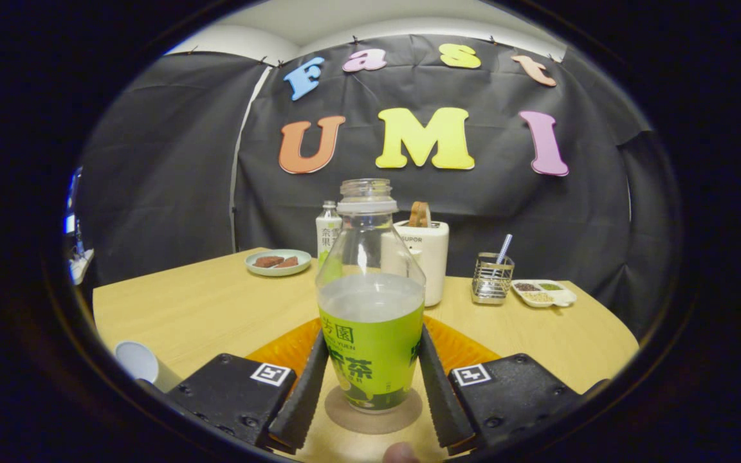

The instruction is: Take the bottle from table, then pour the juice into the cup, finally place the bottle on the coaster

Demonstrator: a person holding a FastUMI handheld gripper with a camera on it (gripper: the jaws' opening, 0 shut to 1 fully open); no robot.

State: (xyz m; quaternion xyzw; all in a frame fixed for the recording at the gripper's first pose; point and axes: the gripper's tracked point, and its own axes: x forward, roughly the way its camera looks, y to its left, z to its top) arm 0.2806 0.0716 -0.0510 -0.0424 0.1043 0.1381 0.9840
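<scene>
Bottle upright on coaster, tool fingers pressed against both sides (cap off) — cup lying nearby; wooden table

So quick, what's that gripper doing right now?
Gripper: fingers on both sides of the bottle, which stands on the coaster; whether they press it cannot be told.

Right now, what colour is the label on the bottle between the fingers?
Bright green label, clearest in the gripper view.
</scene>
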